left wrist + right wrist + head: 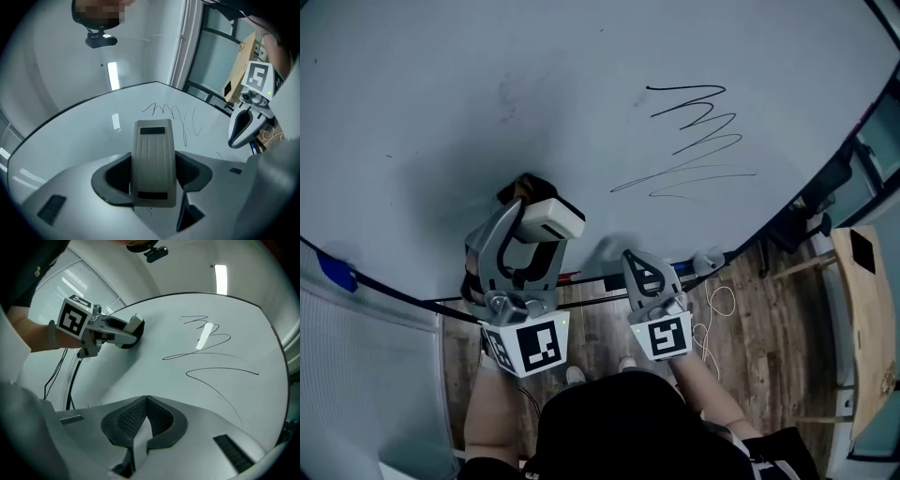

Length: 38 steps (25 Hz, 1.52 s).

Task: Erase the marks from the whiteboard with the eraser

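The whiteboard [441,112] fills the head view, and black scribbled marks [694,136] sit at its upper right. My left gripper [534,223] is shut on a whitish eraser [555,216], held at the board's lower middle, well left of and below the marks. In the left gripper view the eraser [153,161] stands between the jaws, with the marks [173,115] beyond it. My right gripper [631,257] hangs near the board's lower edge, shut and empty. Its jaws meet in the right gripper view [146,404], where the marks [211,348] lie ahead and the eraser [135,324] is up left.
A ledge [403,298] runs along the board's lower edge, with a blue object [337,272] at its left. Below are a wooden floor, a white cable [717,309] and a wooden table [862,319] at the right.
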Each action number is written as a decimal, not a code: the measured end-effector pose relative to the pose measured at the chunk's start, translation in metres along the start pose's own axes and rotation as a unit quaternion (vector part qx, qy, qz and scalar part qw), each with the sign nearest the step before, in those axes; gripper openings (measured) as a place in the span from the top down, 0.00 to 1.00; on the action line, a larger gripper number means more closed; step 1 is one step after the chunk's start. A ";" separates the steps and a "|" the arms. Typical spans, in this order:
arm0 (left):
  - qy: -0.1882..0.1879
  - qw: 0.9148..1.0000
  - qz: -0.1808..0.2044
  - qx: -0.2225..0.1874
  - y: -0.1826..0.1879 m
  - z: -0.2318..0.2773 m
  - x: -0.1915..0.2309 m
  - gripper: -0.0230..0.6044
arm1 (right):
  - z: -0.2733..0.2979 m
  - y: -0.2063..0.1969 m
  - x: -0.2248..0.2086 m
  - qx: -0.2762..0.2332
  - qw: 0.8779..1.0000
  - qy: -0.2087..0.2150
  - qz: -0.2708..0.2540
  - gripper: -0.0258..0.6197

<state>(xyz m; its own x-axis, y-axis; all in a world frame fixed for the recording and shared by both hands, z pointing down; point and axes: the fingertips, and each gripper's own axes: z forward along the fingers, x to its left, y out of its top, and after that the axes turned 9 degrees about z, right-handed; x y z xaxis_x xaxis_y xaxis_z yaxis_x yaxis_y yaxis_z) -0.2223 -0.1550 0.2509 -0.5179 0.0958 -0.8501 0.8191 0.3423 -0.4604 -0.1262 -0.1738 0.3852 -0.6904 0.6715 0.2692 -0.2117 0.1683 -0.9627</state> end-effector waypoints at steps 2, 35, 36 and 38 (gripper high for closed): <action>0.000 1.000 0.008 -0.027 0.014 0.011 0.011 0.53 | -0.003 0.003 -0.003 0.002 1.000 -0.021 -0.002 0.92; -0.001 0.997 0.064 -0.042 0.139 0.143 0.014 0.53 | -0.115 -0.033 -0.114 0.039 0.988 -0.151 0.016 0.92; 0.001 0.997 0.063 -0.042 0.140 0.143 0.014 0.53 | -0.116 -0.034 -0.115 0.038 0.988 -0.151 0.017 0.92; 0.001 0.997 0.058 -0.043 0.141 0.145 0.013 0.53 | -0.118 -0.035 -0.116 0.034 0.987 -0.153 0.022 0.92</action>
<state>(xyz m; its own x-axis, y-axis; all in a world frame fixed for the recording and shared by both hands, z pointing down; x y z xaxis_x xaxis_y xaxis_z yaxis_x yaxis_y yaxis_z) -0.0777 -0.2415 0.1380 -0.4219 0.1407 -0.8957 0.8492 0.4073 -0.3360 0.0432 -0.1729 0.3847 -0.8741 0.4261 0.2333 -0.2168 0.0877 -0.9723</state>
